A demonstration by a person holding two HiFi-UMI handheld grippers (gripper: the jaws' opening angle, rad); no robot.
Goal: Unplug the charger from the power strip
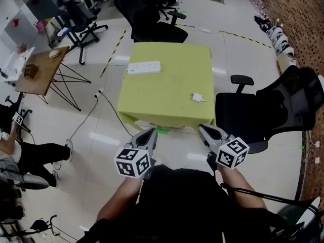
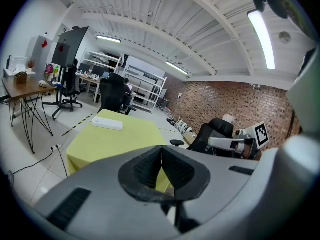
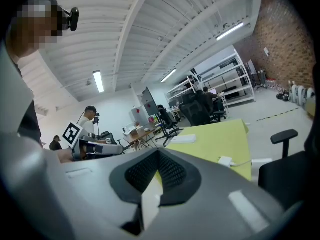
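Both pairs of jaws are pressed together with nothing between them.

Head view: the left gripper and the right gripper are held side by side close to the person's body, short of the near edge of the yellow-green table. The white charger lies on the table toward its near right corner, ahead of the right gripper's tips and apart from them. The white power strip lies at the far left of the table, well apart from the charger.

Left gripper view: closed tips point over the table, and the power strip lies beyond them, up and to the left.

Right gripper view: the charger lies right of the closed tips, with the power strip farther back.
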